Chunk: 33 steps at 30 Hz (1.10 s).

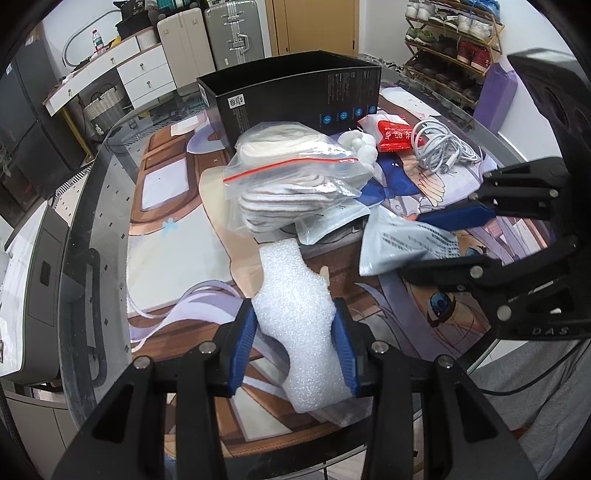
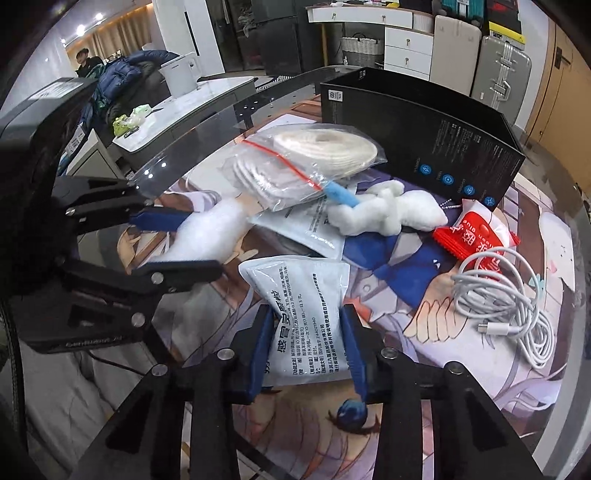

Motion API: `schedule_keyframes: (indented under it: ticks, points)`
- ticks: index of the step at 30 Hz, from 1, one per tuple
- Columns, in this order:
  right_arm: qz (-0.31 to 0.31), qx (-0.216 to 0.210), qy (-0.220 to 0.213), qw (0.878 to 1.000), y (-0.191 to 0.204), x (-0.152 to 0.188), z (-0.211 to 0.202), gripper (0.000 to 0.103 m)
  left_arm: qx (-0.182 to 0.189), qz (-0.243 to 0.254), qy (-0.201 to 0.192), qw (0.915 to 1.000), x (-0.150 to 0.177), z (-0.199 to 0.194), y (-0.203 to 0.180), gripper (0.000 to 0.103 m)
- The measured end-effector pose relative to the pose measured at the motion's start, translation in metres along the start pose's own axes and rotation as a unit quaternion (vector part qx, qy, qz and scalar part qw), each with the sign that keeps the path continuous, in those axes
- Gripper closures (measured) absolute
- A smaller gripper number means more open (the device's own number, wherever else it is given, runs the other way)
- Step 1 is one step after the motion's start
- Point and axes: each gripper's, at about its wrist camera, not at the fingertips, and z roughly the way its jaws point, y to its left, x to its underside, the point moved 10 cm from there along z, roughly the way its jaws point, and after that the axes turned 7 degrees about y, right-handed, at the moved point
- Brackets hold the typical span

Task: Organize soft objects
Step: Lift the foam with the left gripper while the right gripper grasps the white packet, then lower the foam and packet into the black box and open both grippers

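Note:
My left gripper (image 1: 295, 343) is shut on a white foam piece (image 1: 295, 295), held just above the printed mat; it also shows in the right wrist view (image 2: 207, 236). My right gripper (image 2: 306, 343) is shut on a white printed sachet (image 2: 299, 291), which shows in the left wrist view (image 1: 402, 243) too. A zip bag of white cloth pads (image 1: 291, 177) lies in the middle, in front of an open black box (image 1: 295, 92). A white plush toy (image 2: 384, 214), a second sachet (image 2: 310, 229) and a red packet (image 2: 476, 236) lie near the box.
A coiled white cable (image 2: 509, 295) lies at the right of the mat. The round glass table's edge (image 1: 85, 236) curves along the left. Suitcases (image 1: 225, 33), white drawers (image 1: 144, 74) and a shoe rack (image 1: 450, 40) stand beyond the table.

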Motion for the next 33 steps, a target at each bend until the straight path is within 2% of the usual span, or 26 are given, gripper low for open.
schedule_keyframes:
  ticks: [8, 16, 27, 33]
  points:
    - [-0.002, -0.004, -0.007, 1.0, 0.003, 0.008, -0.012, 0.068, 0.005, 0.002, -0.007, 1.0, -0.003, -0.005, -0.002, 0.063]
    - [0.004, -0.006, -0.042, 0.999, 0.0, 0.01, -0.048, 0.068, 0.008, 0.008, -0.031, 0.9995, -0.009, -0.024, -0.005, 0.063]
    - [0.02, 0.006, -0.111, 0.994, -0.015, -0.012, -0.107, 0.068, 0.014, 0.017, -0.092, 0.9955, -0.038, -0.067, -0.012, 0.063]
    - [0.025, 0.03, -0.153, 0.987, -0.029, -0.035, -0.137, 0.068, -0.011, 0.027, -0.138, 0.99, -0.066, -0.092, -0.006, 0.063]
